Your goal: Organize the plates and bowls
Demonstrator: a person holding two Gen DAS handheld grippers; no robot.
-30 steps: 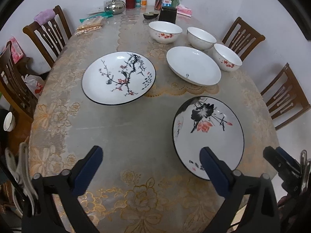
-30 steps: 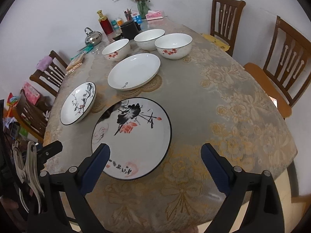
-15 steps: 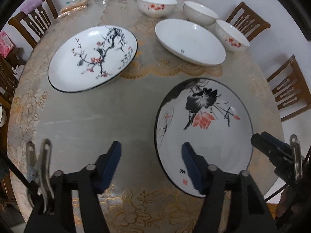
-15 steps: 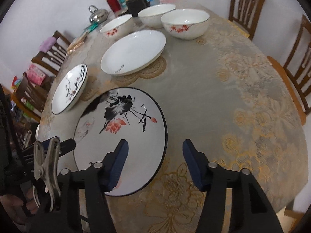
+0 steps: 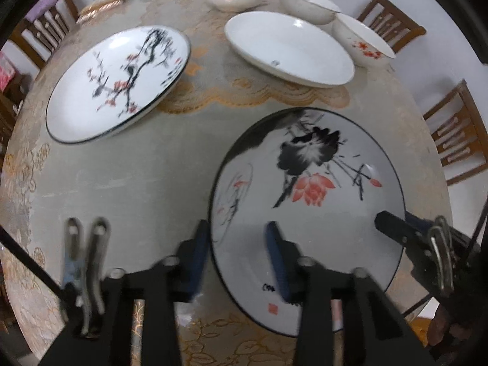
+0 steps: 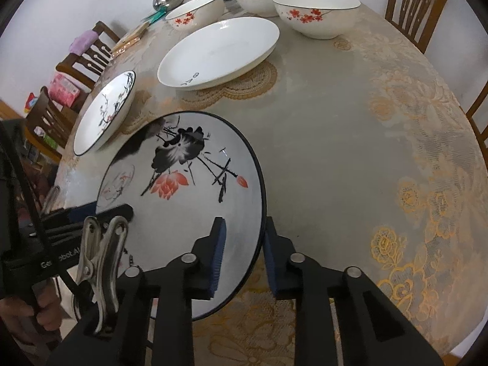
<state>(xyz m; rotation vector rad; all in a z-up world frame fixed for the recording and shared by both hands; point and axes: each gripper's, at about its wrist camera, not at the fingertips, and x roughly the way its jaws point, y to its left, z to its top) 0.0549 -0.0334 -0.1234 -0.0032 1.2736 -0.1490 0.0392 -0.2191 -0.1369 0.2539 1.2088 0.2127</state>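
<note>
Plate with the lotus painting (image 5: 308,183) lies on the lace-covered table (image 5: 137,183) nearest the person; left gripper (image 5: 238,256) straddles its left rim, jaws closing, pads apparently not yet pressing; right gripper (image 6: 242,250) straddles the right rim likewise, narrowing.

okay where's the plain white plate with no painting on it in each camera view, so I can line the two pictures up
Left wrist view: the plain white plate lies upper right of centre, beyond the lotus plate, beside a red-blossom bowl.
Right wrist view: the plain white plate lies upper centre, above the lotus plate.
Shared landmark: the lotus plate, nearest the camera in both, with each gripper's fingers astride its rim.
</note>
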